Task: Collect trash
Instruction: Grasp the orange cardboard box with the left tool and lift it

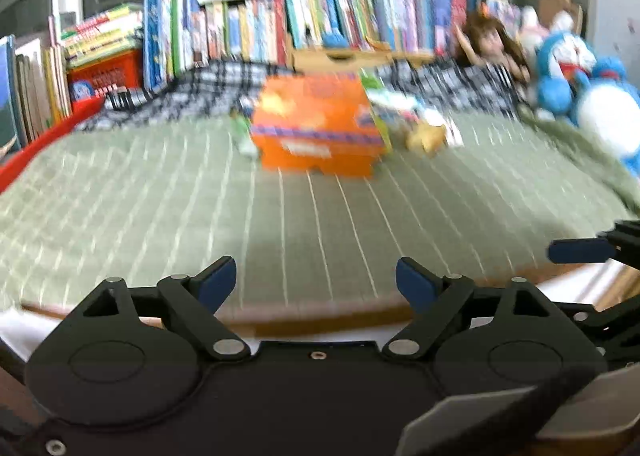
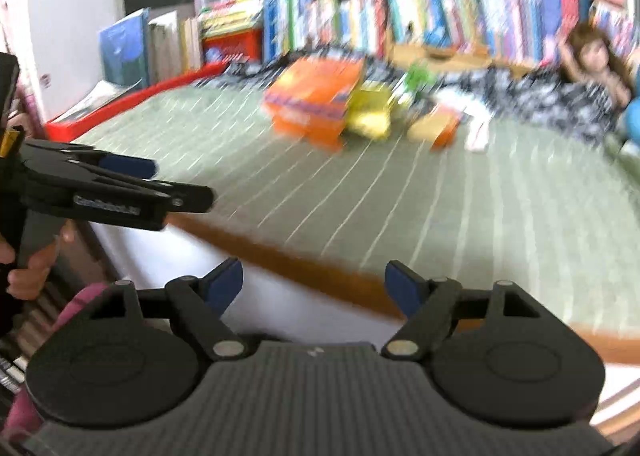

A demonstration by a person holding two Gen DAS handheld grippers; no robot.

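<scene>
An orange box (image 1: 316, 130) lies far back on the green striped bed cover (image 1: 200, 208), with a yellow packet (image 2: 370, 114), green wrappers (image 2: 416, 82) and a small orange-yellow packet (image 2: 436, 128) beside it. My left gripper (image 1: 316, 284) hangs over the bed's near edge, open, nothing between its blue pads. My right gripper (image 2: 314, 286) is open too, over the bed's wooden edge, and empty. The left gripper (image 2: 132, 172) also shows at the left of the right wrist view, held by a hand (image 2: 28, 272). Both views are blurred.
Rows of books (image 1: 340, 12) and a red crate (image 1: 108, 70) line the back. A checked blanket (image 1: 208, 92) lies behind the trash. Blue plush toys (image 1: 568, 72) and a doll (image 1: 492, 44) sit at the right. A red rail (image 2: 132, 100) borders the bed's left side.
</scene>
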